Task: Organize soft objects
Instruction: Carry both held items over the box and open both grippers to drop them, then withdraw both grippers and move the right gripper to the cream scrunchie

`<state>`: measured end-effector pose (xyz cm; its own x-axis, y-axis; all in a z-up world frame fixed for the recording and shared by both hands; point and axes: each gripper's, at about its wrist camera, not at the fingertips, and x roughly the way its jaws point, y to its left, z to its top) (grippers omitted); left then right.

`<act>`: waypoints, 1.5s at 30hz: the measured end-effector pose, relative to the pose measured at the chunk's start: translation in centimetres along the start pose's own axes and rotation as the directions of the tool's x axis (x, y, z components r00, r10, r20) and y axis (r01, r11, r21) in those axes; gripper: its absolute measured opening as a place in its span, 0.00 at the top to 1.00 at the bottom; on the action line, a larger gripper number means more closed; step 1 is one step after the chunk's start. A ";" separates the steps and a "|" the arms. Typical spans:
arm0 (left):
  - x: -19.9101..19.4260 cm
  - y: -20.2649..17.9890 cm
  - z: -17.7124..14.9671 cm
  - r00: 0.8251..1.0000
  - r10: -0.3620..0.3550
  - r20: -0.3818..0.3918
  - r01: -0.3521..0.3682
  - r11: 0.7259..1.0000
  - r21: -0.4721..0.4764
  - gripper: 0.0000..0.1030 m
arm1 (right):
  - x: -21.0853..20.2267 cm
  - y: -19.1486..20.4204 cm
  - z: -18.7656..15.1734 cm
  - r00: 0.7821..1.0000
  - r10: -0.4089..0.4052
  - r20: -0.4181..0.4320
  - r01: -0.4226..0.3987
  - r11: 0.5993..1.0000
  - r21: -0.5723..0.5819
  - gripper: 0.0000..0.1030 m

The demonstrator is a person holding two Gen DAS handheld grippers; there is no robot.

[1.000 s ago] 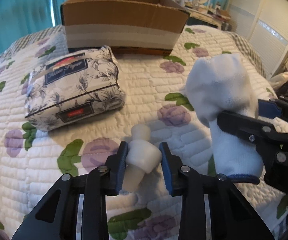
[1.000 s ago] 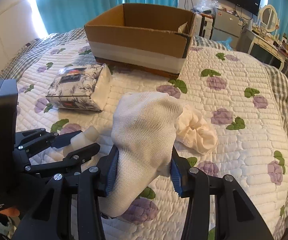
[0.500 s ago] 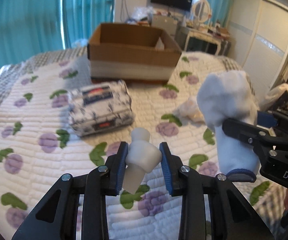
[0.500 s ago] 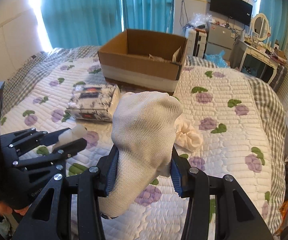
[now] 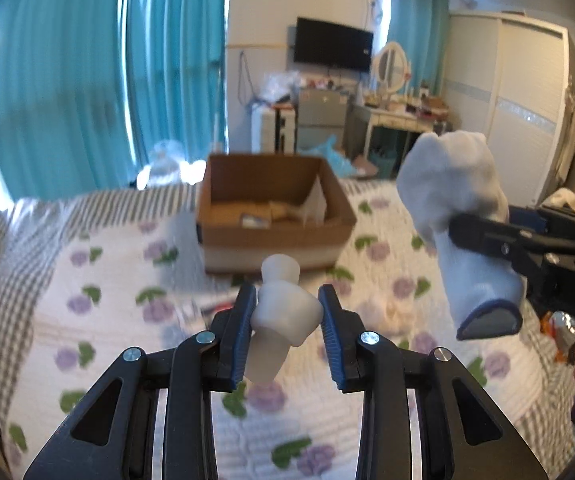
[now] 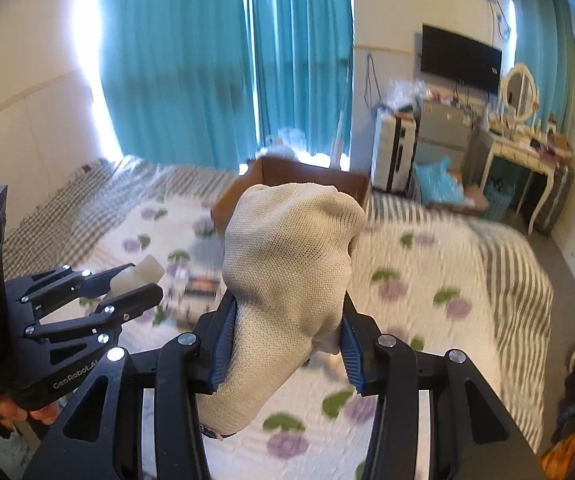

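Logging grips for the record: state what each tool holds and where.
Left tool pinches a small white foam piece at its wide middle. Right tool clamps a white sock across its lower half.

My right gripper has its jaws clamped on a cream mesh sock, raised above the quilted bed. To my left, the left gripper pinches a small white piece. A cardboard box sits behind the sock.
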<state>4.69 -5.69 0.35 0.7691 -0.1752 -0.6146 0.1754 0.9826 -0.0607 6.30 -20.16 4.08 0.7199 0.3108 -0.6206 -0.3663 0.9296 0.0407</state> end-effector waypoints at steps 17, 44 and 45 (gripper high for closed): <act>9.1 1.4 12.1 0.994 0.017 0.110 -0.028 0.994 0.105 0.69 | 10.2 -5.0 12.8 0.998 -0.009 0.066 0.009 1.000 0.003 0.56; 17.7 5.0 12.7 0.994 0.085 0.063 -0.088 0.995 0.042 0.25 | 19.7 -9.2 11.8 0.997 -0.076 0.027 0.075 0.997 0.035 0.17; 16.9 5.1 12.7 0.993 0.092 0.069 -0.096 0.994 0.048 0.25 | 18.6 -8.9 11.8 0.996 -0.087 0.037 0.086 0.996 0.026 0.13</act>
<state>26.37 -4.45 -0.33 0.8225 -0.0876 -0.5620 0.1305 0.9908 0.0366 29.88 -20.27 1.47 0.7705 0.2360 -0.5921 -0.2876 0.9577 0.0076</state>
